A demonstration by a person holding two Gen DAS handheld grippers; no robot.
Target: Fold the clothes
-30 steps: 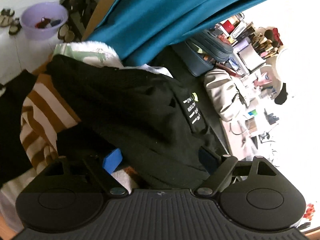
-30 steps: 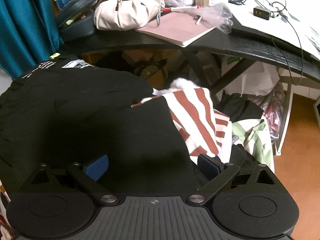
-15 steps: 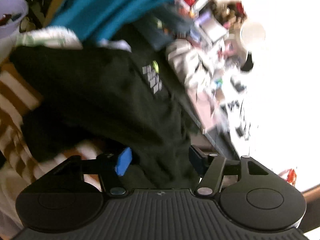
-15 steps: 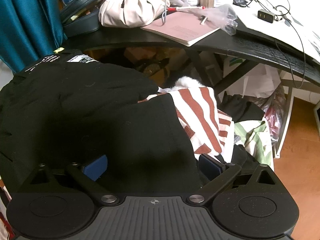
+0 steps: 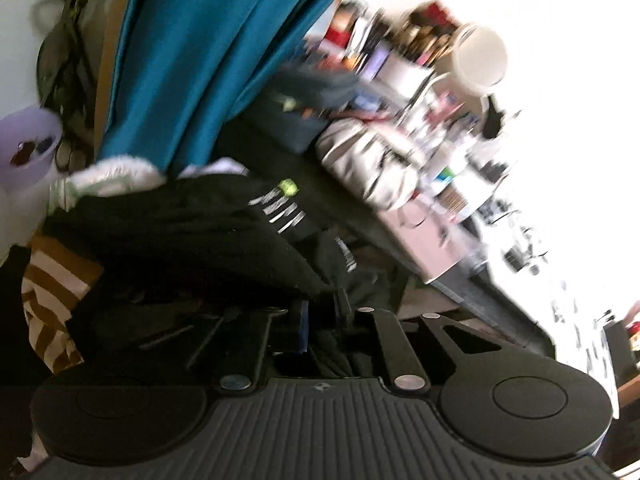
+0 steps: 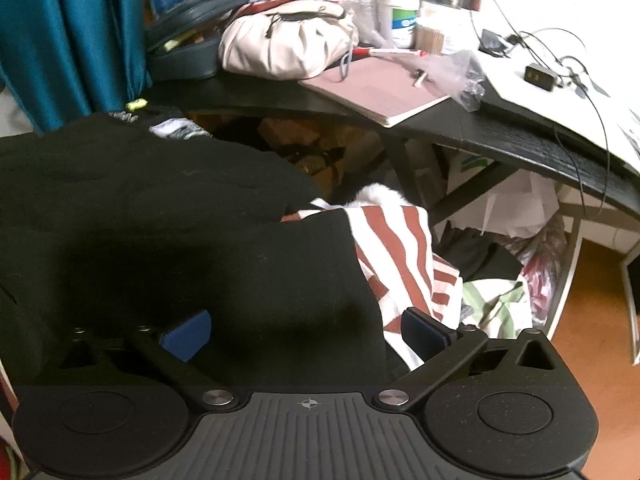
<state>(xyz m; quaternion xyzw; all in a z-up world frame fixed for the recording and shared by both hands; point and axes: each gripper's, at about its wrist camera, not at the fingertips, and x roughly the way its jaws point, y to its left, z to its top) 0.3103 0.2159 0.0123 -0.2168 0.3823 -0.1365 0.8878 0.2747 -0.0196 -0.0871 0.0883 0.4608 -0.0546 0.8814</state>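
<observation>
Between pinched fingers [image 5: 301, 326], black garment [image 5: 192, 240] edge

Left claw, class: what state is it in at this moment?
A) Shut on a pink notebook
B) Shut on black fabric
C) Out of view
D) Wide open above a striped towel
B: the left claw has its jaws drawn together with a fold of the black garment pinched between them.

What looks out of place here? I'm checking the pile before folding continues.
The black garment lies bunched and uneven over the striped garment, not flat. The left gripper is shut on its fabric; the right gripper is open.
</observation>
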